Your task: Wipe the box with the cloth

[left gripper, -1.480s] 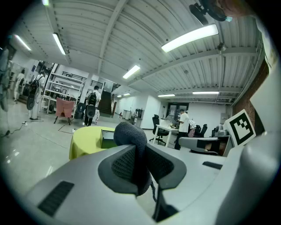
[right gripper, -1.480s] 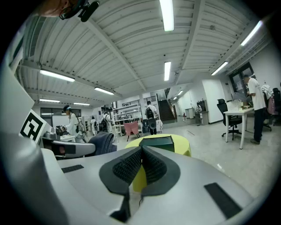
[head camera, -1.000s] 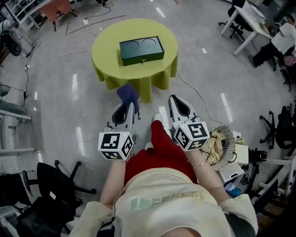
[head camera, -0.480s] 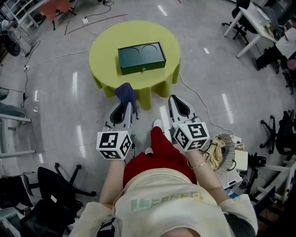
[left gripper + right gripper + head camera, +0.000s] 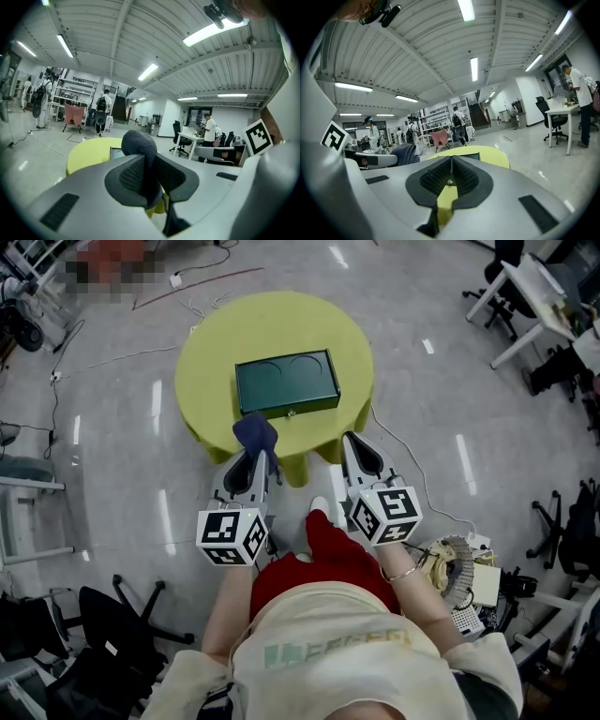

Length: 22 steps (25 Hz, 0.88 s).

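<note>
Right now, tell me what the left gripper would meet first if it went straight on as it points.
Probably the yellow table, near its front edge, with the green box just beyond; the held cloth leads. Height is unclear.

We are in a large open-plan lab or office workspace. A ribbed white ceiling (image 5: pixel 93 28) carries long strip lights (image 5: pixel 213 33). Loose cables (image 5: pixel 131 356) trail across the polished grey floor (image 5: pixel 122 446). White desks (image 5: pixel 530 287) and black swivel chairs (image 5: pixel 112 615) stand around the edges. Metal shelving racks (image 5: pixel 77 91) line the far wall, and people (image 5: pixel 209 129) stand at the desks.
</note>
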Each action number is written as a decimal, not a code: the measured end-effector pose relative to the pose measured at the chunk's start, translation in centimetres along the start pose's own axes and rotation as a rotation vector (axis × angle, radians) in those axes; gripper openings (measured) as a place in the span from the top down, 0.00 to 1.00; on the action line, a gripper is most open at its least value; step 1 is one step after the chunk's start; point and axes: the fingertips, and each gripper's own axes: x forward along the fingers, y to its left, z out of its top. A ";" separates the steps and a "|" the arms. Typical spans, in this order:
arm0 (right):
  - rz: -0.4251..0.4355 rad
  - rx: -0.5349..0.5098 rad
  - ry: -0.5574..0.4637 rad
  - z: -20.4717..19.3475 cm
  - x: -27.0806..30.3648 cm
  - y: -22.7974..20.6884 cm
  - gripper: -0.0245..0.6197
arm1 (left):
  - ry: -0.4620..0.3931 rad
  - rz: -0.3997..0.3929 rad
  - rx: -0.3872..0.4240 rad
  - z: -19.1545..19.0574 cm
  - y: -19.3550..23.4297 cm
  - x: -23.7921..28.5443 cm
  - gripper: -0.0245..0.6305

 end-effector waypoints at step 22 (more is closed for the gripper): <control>0.078 0.003 0.064 3.5 11.5 -9.1 0.90 | 0.007 0.075 0.053 5.9 2.3 14.1 0.85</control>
